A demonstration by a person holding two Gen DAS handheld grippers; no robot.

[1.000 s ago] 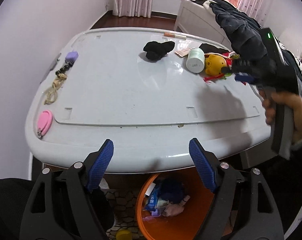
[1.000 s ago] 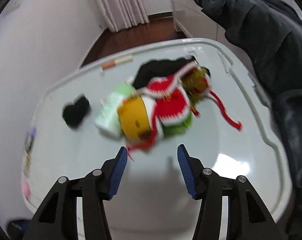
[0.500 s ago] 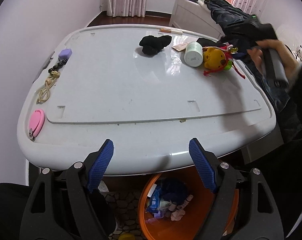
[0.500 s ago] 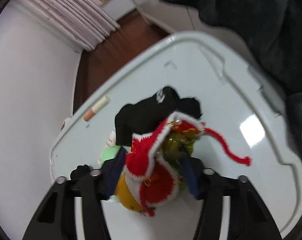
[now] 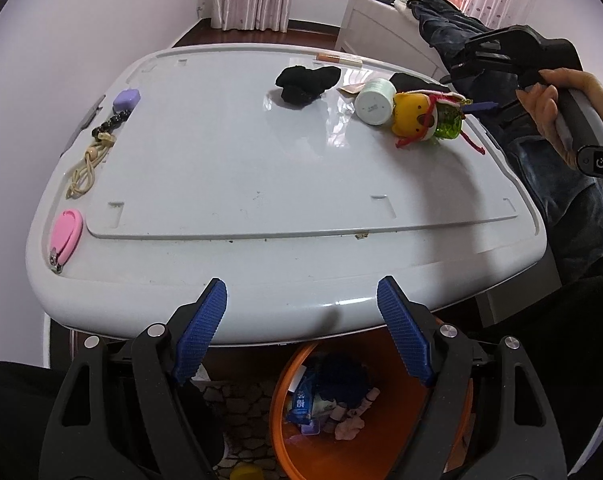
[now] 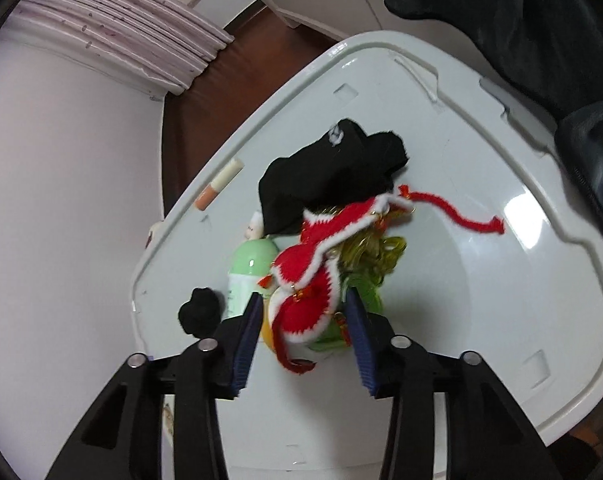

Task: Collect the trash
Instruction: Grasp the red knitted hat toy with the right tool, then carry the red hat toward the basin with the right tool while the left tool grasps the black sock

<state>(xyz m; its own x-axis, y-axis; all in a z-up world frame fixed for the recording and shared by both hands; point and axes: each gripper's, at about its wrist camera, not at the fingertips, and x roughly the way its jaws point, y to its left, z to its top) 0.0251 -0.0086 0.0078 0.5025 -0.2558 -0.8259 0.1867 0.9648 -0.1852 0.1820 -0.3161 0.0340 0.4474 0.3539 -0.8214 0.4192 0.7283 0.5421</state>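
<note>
A yellow toy in a red and white knitted cape (image 5: pixel 421 119) (image 6: pixel 313 276) lies at the far right of the white table (image 5: pixel 241 168), against a pale green bottle (image 5: pixel 375 97) (image 6: pixel 247 268). My right gripper (image 6: pixel 303 320) stands over the toy with its blue pads on either side of it, jaws narrowed but a gap still shows. It also shows in the left wrist view (image 5: pixel 481 106). My left gripper (image 5: pixel 301 334) is open and empty at the table's near edge, above an orange trash bin (image 5: pixel 365 412).
Two black socks (image 5: pixel 307 80) (image 6: pixel 329 176), a cigarette-like stick (image 5: pixel 339 59), a purple block (image 5: pixel 126 99), a beaded cord (image 5: pixel 95 152) and a pink nail clipper (image 5: pixel 64 236) lie on the table. Dark clothing (image 5: pixel 453 24) hangs at the right.
My right gripper has come down over the toy and its jaws have narrowed around it. The left gripper has barely moved.
</note>
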